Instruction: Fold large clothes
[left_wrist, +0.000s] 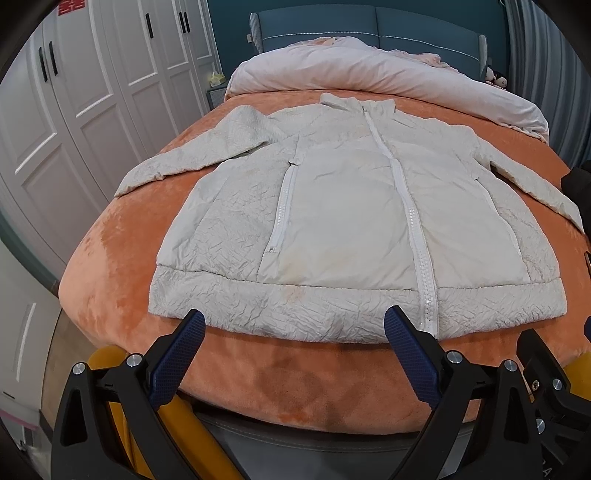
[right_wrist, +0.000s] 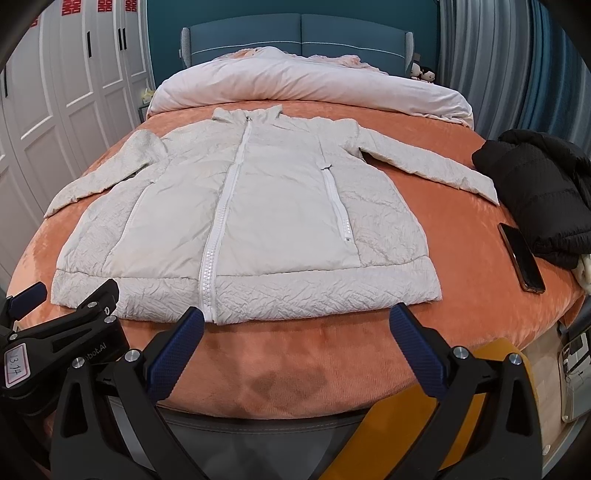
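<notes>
Left wrist shows the left claw (left_wrist: 293, 328) spread wide, gripping nothing, just short of the jacket (left_wrist: 343, 206) hem; right claw (right_wrist: 295, 325) likewise released. Best pinch both hem corners evenly.

Bed (right_wrist: 443, 314), orange plush cover: white jacket (right_wrist: 280, 206) spread flat; black garment (right_wrist: 539, 192), phone (right_wrist: 521, 258) beside; pink duvet (right_wrist: 306, 81) at head.

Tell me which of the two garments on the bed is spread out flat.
The white jacket, zipped and lying flat with both sleeves out. The black garment lies bunched at the bed's right edge.
</notes>
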